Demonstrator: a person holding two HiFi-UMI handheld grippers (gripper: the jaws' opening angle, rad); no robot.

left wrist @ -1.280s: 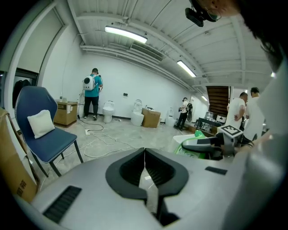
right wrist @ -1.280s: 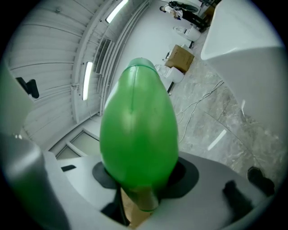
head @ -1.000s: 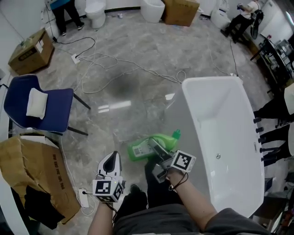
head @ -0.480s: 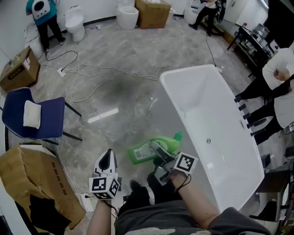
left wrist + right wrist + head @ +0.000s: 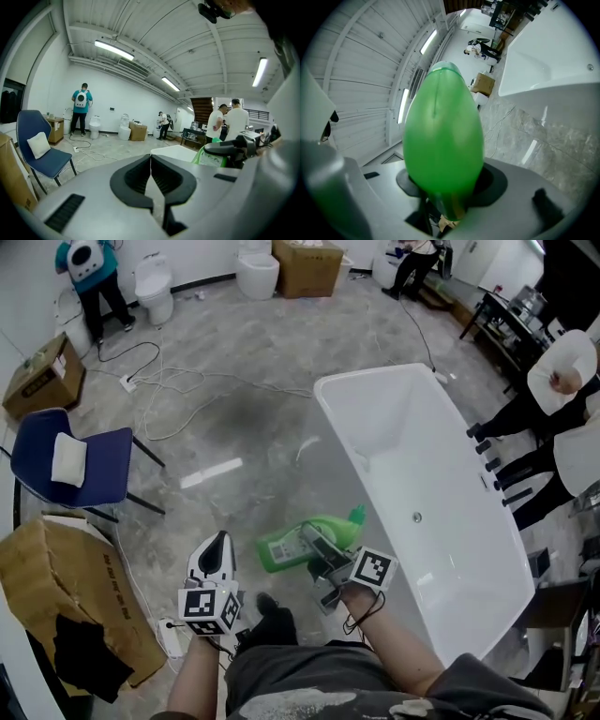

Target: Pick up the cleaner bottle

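Observation:
A green cleaner bottle [image 5: 305, 540] with a white label lies on its side in the air, held off the floor beside the bathtub's near end. My right gripper [image 5: 319, 547] is shut on the bottle's middle. In the right gripper view the bottle [image 5: 443, 136] fills the space between the jaws. My left gripper [image 5: 216, 557] hangs to the left of the bottle, apart from it, shut with nothing in it; in the left gripper view its pads [image 5: 151, 176] meet, and the bottle [image 5: 213, 157] shows at the right.
A white bathtub [image 5: 375, 423] stands at the right. A blue chair [image 5: 80, 470] with a white cushion and a torn cardboard box [image 5: 56, 577] are at the left. Cables [image 5: 187, 385] trail over the grey floor. People stand at the far left and right edges.
Both grippers have risen and shifted with the view; the bottle stays in the right gripper. The bathtub now sits farther left and higher in the head view.

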